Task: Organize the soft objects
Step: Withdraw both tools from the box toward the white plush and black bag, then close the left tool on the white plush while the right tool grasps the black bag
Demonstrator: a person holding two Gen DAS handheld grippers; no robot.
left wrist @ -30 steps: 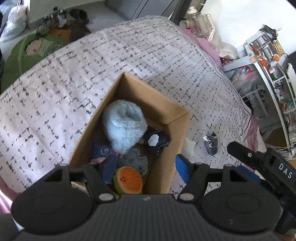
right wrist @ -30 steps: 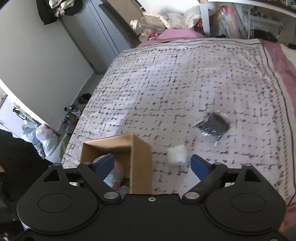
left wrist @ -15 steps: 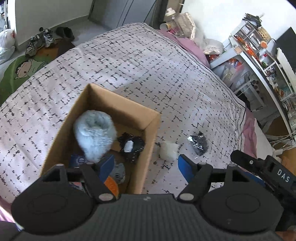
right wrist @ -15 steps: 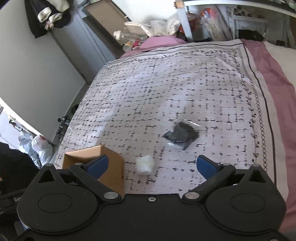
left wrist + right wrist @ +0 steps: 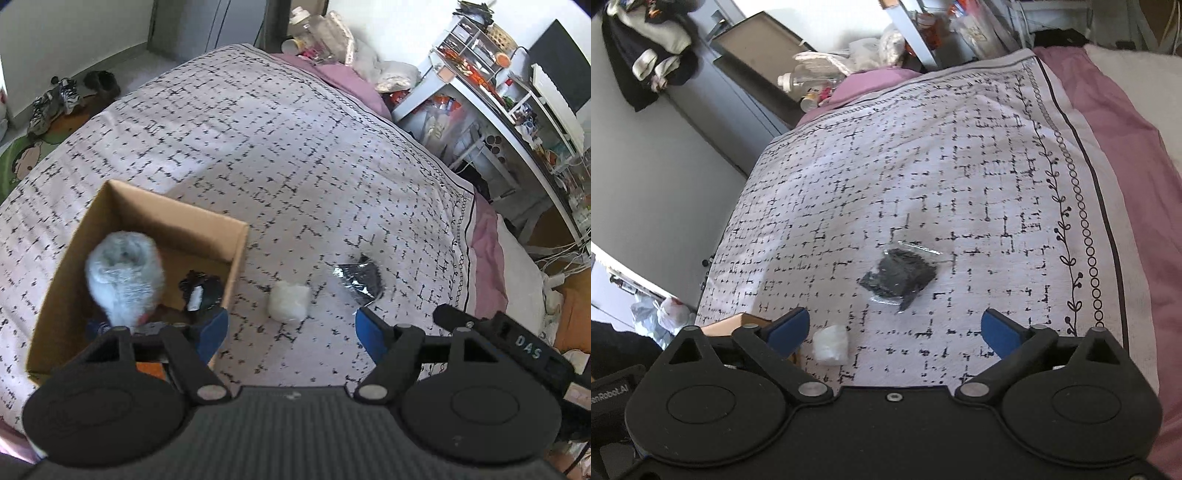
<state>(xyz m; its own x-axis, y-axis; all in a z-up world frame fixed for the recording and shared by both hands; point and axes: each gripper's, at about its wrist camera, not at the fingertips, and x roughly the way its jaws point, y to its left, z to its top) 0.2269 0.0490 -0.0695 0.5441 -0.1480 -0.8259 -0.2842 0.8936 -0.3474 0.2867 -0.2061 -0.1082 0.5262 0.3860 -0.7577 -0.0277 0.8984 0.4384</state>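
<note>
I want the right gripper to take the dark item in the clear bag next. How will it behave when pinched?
The bagged dark item lies flat and crumpled on the bedspread, so it probably flops and sags. Its glossy wrap may slip between the pads. It looks light, so the right gripper, open above it, should lift it easily.

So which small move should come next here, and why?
Probably lower the open left gripper onto the white soft lump. It lies loose on the bedspread, just ahead between the fingers, beside the cardboard box that already holds soft items.
</note>
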